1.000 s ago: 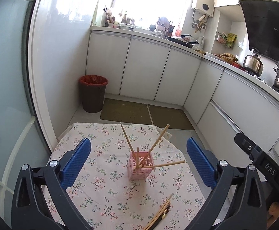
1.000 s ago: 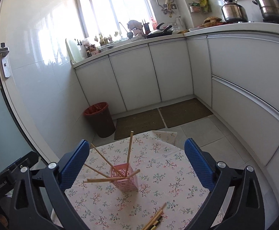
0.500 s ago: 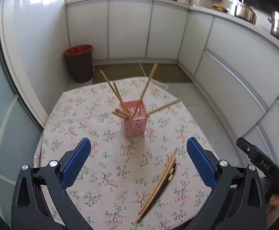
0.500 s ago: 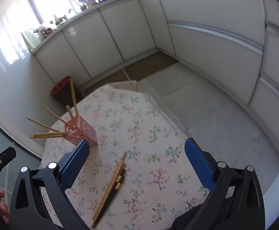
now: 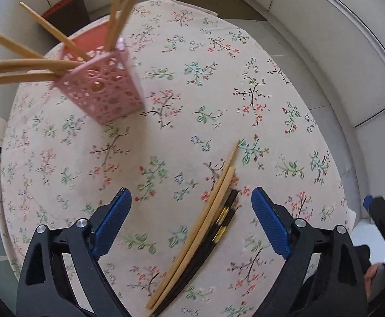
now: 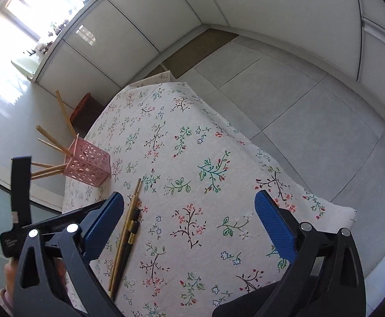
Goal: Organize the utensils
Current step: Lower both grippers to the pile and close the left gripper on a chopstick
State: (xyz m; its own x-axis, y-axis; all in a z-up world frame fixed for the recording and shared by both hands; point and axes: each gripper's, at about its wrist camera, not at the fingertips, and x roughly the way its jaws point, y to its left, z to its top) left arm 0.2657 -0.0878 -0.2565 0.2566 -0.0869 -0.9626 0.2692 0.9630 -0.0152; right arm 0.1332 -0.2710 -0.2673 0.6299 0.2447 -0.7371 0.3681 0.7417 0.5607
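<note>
A pink perforated holder stands on the floral tablecloth at the upper left, with several wooden chopsticks leaning out of it. Loose wooden and black chopsticks lie in a bundle on the cloth. My left gripper is open and empty, low over the bundle, which lies between its fingers. In the right wrist view the holder is at the left and the bundle lies beside the left finger. My right gripper is open and empty above the cloth.
A dark bin with a red rim stands on the floor beyond the table. White cabinet fronts and grey floor tiles surround the table. The table's edge drops off close to my right gripper.
Both grippers have dropped down and tilted toward the table. My left gripper has closed in on the loose chopsticks; the holder now looks much nearer. Both stay open.
</note>
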